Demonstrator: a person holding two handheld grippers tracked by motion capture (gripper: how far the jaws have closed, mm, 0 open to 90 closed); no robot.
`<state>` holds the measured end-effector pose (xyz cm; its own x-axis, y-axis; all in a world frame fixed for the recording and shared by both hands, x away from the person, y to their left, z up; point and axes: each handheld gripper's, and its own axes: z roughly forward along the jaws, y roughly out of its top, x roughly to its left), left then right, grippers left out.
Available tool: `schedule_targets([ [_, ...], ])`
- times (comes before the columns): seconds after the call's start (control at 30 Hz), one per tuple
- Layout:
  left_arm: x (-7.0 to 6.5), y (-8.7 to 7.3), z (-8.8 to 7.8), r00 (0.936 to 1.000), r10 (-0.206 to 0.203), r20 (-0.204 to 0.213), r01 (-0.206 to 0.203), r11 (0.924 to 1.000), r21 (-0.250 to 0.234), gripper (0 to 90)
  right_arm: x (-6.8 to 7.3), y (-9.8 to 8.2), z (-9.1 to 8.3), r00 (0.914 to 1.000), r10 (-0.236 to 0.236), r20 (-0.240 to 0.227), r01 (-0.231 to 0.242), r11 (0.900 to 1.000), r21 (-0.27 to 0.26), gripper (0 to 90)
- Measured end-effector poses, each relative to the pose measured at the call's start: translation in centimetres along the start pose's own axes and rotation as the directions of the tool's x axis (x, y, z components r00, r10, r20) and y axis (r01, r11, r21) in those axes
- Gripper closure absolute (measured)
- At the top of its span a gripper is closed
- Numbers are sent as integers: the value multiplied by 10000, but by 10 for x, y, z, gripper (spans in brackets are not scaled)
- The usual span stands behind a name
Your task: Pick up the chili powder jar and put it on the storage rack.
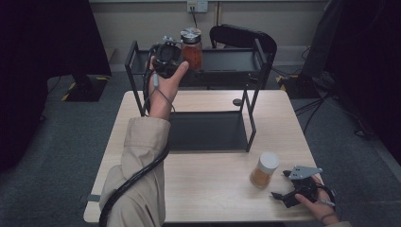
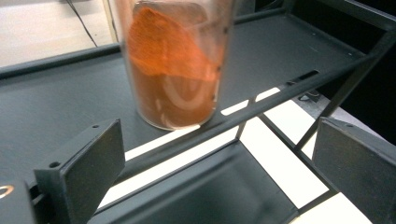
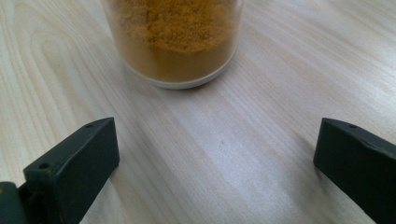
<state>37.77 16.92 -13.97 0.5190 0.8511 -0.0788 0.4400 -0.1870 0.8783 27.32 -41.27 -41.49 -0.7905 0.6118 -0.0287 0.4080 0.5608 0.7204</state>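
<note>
Jar of red powder [image 2: 175,70] on rack top shelf [image 2: 56,102], just ahead of left gripper [image 2: 210,163], jaws apart, probably released. Right gripper [image 3: 215,172] open, facing yellow-powder jar [image 3: 173,37] on table [image 3: 261,140], ready to grab.

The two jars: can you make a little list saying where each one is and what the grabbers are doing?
red-powder jar: upright on the top shelf of the black rack, near its front edge
yellow-powder jar: upright on the wooden table, white lid on
left gripper: open, just short of the red-powder jar, not touching it
right gripper: open, low over the table, pointed at the yellow-powder jar, apart from it
</note>
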Motion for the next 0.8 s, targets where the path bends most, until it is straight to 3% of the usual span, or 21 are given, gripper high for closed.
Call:
schedule_targets([
  [0.8, 0, -56, 3, 9945, 268, 1009, -230, 9990, -382, 22, 0, 0, 0, 10000, 15, 17, -15, 10000, 1, 0],
])
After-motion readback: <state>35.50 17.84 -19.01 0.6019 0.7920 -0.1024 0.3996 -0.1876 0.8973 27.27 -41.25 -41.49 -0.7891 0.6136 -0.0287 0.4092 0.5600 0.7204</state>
